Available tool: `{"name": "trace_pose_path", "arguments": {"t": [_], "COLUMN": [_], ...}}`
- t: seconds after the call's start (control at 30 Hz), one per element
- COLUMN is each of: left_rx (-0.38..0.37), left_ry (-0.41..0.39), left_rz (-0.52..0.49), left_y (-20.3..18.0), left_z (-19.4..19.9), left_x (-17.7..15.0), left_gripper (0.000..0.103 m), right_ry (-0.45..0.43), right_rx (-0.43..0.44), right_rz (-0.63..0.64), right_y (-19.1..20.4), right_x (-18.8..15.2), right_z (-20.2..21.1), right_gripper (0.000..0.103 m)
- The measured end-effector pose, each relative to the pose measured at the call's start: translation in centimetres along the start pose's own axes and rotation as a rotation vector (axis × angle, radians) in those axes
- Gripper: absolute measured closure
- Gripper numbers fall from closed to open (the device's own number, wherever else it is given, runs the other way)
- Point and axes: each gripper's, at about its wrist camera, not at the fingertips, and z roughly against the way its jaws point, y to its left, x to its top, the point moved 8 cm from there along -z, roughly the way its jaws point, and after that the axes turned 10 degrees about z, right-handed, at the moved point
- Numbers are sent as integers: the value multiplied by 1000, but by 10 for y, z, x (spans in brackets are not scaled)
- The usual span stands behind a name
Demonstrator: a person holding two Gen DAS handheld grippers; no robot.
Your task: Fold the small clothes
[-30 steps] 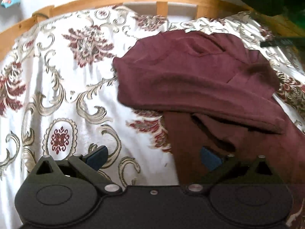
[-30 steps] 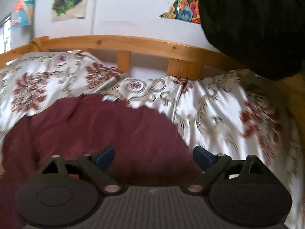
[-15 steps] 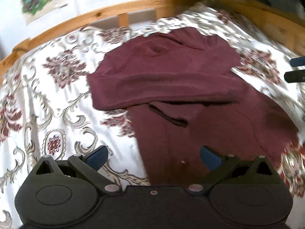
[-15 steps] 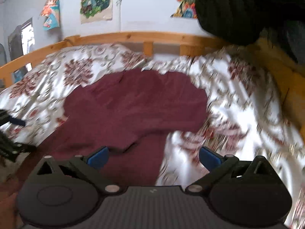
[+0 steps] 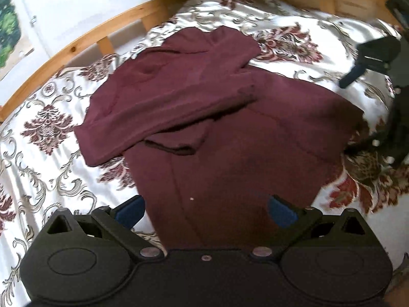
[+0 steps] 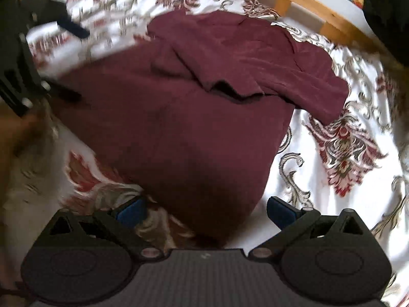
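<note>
Both tongs, left gripper (image 5: pixel 205 211) and right gripper (image 6: pixel 207 211), are held wide above a maroon shirt (image 5: pixel 230 133) spread on a flowered bedsheet (image 5: pixel 51 153); nothing is gripped.

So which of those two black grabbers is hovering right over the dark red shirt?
The left gripper: both its blue pads frame the maroon shirt. The right gripper sits at the shirt's corner, one pad over the floral bedspread.
</note>
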Motion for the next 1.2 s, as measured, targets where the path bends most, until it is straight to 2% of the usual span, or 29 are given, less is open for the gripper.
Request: {"name": "trace_pose_path", "arguments": {"t": [0.17, 0.23, 0.33, 0.4, 0.47, 0.57, 0.7, 0.83, 0.93, 0.97, 1.0, 1.03, 1.07, 1.1, 1.2], "left_rx": [-16, -24, -49, -71, -78, -62, -59, 33, 47, 42, 33, 24, 18, 17, 41], "left_ry": [24, 27, 17, 19, 29, 50, 70, 75, 76, 72, 67, 58, 47, 36, -3], "left_rz": [-21, -37, -77, -119, -161, -211, -190, -165, -86, -59, -37, -21, -8, 1, -2], "left_y": [-9, -14, -22, -31, -39, -46, -43, -25, -8, -3, 0, 3, 4, 5, 12], "left_z": [-6, -6, -3, -3, -5, -11, -15, -21, -21, -20, -18, -17, -15, -14, -12], "left_x": [-4, -4, -6, -9, -13, -17, -16, -11, -3, 0, 2, 5, 8, 11, 29], "left_gripper": [1, 1, 1, 1, 1, 1, 1, 3, 16, 26, 41, 51, 71, 82, 96], "right_ry": [3, -31, -130, -173, -180, -175, -184, -194, -192, -192, -194, -197, -206, -216, -288], "right_rx": [14, -14, -31, -22, 4, 49, 65, 93, 104, 103, 104, 102, 101, 100, 83], "right_rz": [-95, -99, -168, -232, -284, -345, -393, -477, -508, -508, -508, -508, -510, -510, -479], "right_y": [-10, -16, -30, -42, -50, -54, -68, -81, -87, -87, -88, -87, -89, -87, -89], "right_x": [2, 5, 12, 15, 14, 13, 10, 7, 3, 3, 3, 3, 3, 5, 12], "right_z": [-9, -2, 17, 24, 23, 16, 9, 1, -5, -5, -5, -4, -3, 0, 14], "right_gripper": [0, 1, 4, 6, 9, 10, 10, 10, 10, 10, 10, 10, 10, 10, 10]}}
